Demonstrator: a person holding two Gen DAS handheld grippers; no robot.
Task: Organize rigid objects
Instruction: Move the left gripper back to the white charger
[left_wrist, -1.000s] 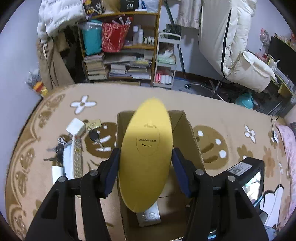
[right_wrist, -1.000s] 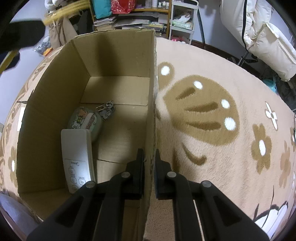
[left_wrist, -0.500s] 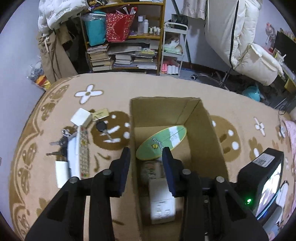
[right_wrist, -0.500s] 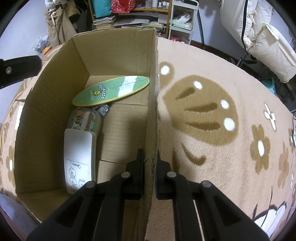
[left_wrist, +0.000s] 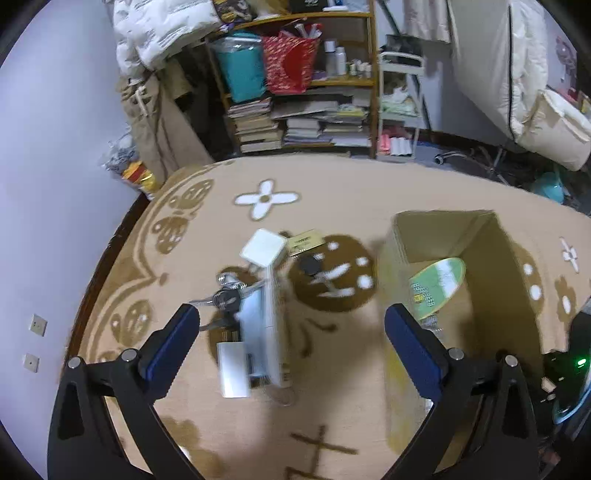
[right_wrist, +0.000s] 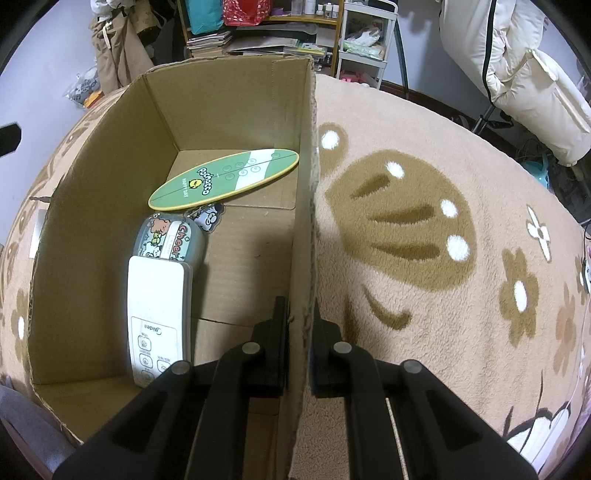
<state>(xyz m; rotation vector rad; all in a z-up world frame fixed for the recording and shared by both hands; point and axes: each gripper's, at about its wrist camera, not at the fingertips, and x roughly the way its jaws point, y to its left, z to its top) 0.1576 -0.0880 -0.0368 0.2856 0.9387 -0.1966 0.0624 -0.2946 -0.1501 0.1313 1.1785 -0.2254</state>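
The left gripper (left_wrist: 291, 326) hangs spread wide and empty over the remote (left_wrist: 271, 325) and keys (left_wrist: 225, 295) on the rug (left_wrist: 332, 406). The right gripper (right_wrist: 298, 321) pinches the cardboard box (right_wrist: 236, 107) wall at 6 o'clock; inside, the green board (right_wrist: 225, 177) lies toward 12 o'clock, beyond a white remote (right_wrist: 159, 317).

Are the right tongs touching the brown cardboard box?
Touching. The right wrist view shows the right tongs pinching the brown cardboard box wall, one black finger pressed on each side.
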